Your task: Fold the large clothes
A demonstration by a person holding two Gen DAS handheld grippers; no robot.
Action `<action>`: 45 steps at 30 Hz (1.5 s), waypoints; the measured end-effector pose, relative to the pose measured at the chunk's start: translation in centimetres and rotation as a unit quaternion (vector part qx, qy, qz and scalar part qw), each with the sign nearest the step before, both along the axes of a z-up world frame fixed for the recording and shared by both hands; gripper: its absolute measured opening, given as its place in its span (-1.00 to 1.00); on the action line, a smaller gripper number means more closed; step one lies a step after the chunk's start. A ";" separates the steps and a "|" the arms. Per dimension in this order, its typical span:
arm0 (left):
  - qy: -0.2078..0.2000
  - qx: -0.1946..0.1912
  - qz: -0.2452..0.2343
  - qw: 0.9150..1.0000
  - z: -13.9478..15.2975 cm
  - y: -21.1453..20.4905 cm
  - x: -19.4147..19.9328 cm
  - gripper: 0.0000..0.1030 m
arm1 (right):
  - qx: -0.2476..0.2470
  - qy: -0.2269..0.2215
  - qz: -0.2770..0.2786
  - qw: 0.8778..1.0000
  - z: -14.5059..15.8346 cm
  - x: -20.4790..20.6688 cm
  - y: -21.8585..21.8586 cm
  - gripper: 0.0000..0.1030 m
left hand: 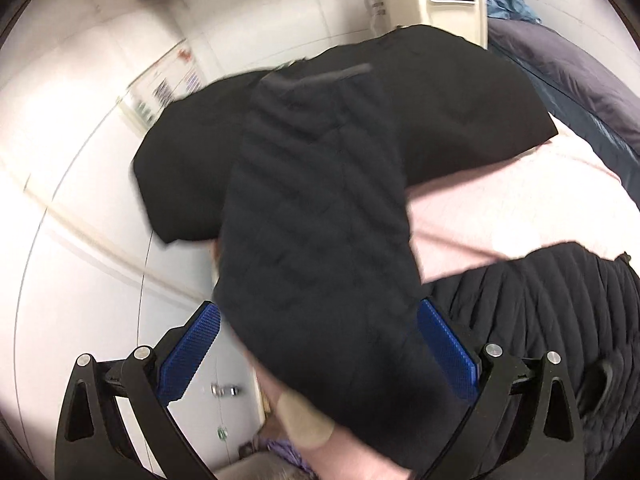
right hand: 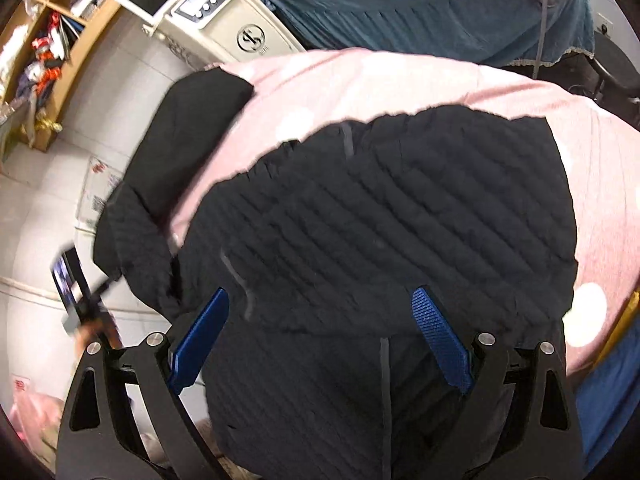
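A black quilted jacket (right hand: 400,220) lies spread on a pink sheet (right hand: 400,80) with white dots. My right gripper (right hand: 320,292) is open just above the jacket's body, its blue pads (right hand: 440,340) wide apart with nothing pinched. In the left wrist view a quilted sleeve (left hand: 320,220) runs up between the fingers of my left gripper (left hand: 319,306), which is open; the blue pads (left hand: 192,352) stand on either side of the cloth. Beyond the sleeve a smooth black part (left hand: 440,120) drapes over the bed's edge. The jacket's body (left hand: 540,320) lies to the right.
A cream machine (right hand: 212,12) with a control panel stands past the bed's far corner. A second bed with a blue cover (right hand: 440,12) lies behind. A wooden shelf (right hand: 40,60) holds clutter at the upper left. White tiled floor (left hand: 80,200) runs along the bed's left side.
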State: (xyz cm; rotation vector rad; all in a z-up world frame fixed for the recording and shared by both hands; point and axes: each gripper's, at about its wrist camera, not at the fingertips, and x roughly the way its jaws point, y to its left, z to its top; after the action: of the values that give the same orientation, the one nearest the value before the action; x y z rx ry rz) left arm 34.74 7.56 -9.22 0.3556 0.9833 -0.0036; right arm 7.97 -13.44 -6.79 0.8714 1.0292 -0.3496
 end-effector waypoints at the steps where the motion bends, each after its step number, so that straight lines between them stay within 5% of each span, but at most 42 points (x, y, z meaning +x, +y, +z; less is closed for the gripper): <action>1: -0.005 0.014 -0.013 1.000 -0.3 -1.3 1.0 0.88 | 0.000 0.006 0.005 1.000 -0.3 0.0 0.4 0.78; 5: -0.023 0.061 -0.025 0.998 -1.5 -4.6 4.2 0.88 | -0.010 0.021 0.011 1.000 -0.6 -0.1 1.2 0.78; 13: -0.018 0.111 0.025 0.993 -4.2 -5.7 9.8 0.85 | -0.047 0.049 0.003 0.998 -0.2 -1.3 1.4 0.78; 17: 0.011 0.130 0.032 0.991 -5.5 -5.2 11.7 0.26 | -0.035 0.060 -0.011 0.998 -1.1 -2.1 0.9 0.78; 22: 0.018 0.098 0.029 0.995 -4.8 -3.9 11.3 -0.26 | -0.040 0.062 -0.007 0.997 -1.3 -2.0 0.8 0.78; 26: 0.016 0.088 0.003 0.996 -3.7 -4.3 9.6 -0.70 | -0.051 0.060 0.012 0.997 -1.2 -1.5 1.2 0.78; 35: -0.017 -0.002 -0.071 0.997 3.4 -8.3 2.7 -0.76 | -0.059 0.033 0.032 0.997 0.0 -2.2 1.5 0.78; 39: -0.027 -0.049 -0.129 0.990 6.7 -12.1 -2.3 -0.76 | -0.061 0.023 0.029 0.997 0.5 -3.5 1.4 0.78; 45: -0.012 -0.103 -0.230 0.968 8.5 -18.3 -11.7 -0.77 | -0.056 0.020 0.007 0.998 0.5 -5.8 0.9 0.78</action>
State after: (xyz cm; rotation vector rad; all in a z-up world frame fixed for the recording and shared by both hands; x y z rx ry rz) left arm 23.04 -10.72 -0.69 0.3850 0.8499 -0.5196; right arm 2.19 -12.57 -6.31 0.7593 1.0413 -0.4106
